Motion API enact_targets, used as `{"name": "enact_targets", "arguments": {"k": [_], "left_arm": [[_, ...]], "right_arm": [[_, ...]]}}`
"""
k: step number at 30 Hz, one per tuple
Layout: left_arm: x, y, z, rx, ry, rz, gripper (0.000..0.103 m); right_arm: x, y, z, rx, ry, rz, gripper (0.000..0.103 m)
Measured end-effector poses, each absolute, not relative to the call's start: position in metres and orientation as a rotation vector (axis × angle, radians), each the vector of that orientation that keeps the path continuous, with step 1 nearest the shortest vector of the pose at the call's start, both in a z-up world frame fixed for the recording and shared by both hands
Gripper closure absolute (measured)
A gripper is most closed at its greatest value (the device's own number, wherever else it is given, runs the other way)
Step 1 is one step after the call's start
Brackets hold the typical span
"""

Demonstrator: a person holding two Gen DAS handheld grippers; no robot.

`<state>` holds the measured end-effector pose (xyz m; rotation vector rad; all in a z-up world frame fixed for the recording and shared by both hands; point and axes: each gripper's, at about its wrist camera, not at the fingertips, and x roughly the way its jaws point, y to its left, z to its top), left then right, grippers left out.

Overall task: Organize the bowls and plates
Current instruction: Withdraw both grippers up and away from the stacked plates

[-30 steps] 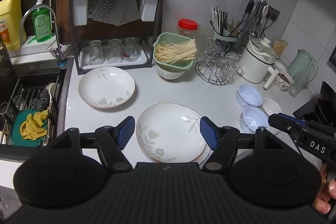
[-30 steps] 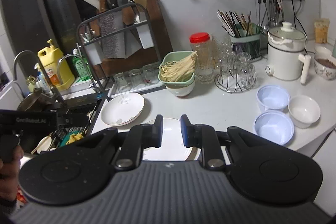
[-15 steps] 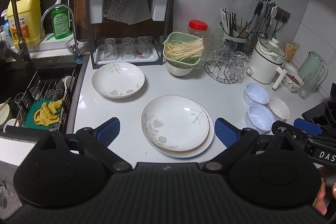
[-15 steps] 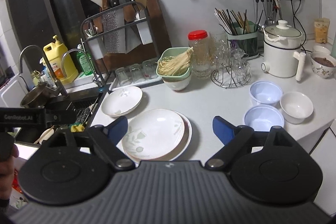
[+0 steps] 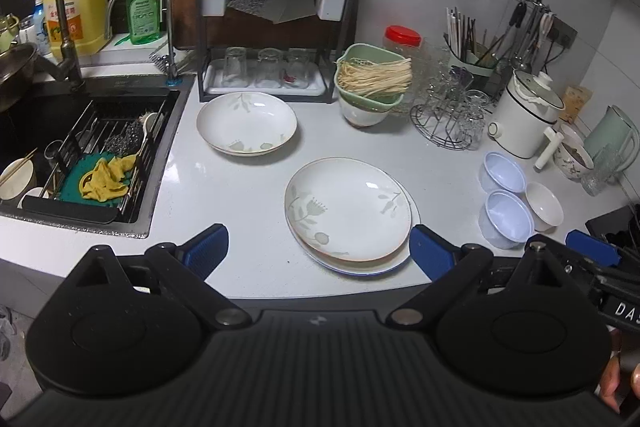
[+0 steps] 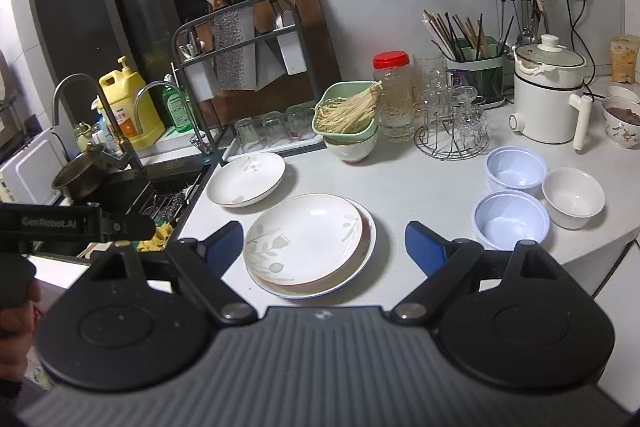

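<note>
A stack of white leaf-patterned plates (image 5: 347, 213) sits on the white counter, seen too in the right wrist view (image 6: 308, 241). A single white plate (image 5: 247, 123) lies behind it near the sink (image 6: 247, 177). Two pale blue bowls (image 5: 508, 215) (image 6: 511, 221) and a small white bowl (image 5: 544, 205) (image 6: 573, 196) sit at the right. My left gripper (image 5: 318, 251) is open and empty, held back above the counter's front edge. My right gripper (image 6: 324, 243) is open and empty, also in front of the plate stack.
A black sink (image 5: 76, 151) with a rack and yellow cloth lies at the left. A knife and glass rack (image 5: 276, 27), a green noodle basket (image 5: 372, 83), a wire glass stand (image 5: 448, 123) and a white pot (image 5: 526, 119) line the back.
Both grippers pulled back from the counter. The right gripper opened from shut and the left opened wider. The plates stayed in place.
</note>
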<state>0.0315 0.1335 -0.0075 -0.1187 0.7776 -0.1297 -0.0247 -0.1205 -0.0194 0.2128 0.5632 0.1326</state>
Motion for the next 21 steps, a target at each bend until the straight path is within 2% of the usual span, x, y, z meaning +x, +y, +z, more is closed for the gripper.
{"name": "enact_targets", "arguments": {"k": [13,21], "left_arm": [[0.058,0.143,-0.017,-0.123,0.808,-0.124,0.004],[0.103,0.157,-0.021,-0.139,0.827,-0.104,0.004]], "right_arm": [[-0.005,-0.109,-0.031,0.208,0.620,0.164,0.014],[0.029,-0.102,-0.030,0.192,0.634,0.161,0.014]]}}
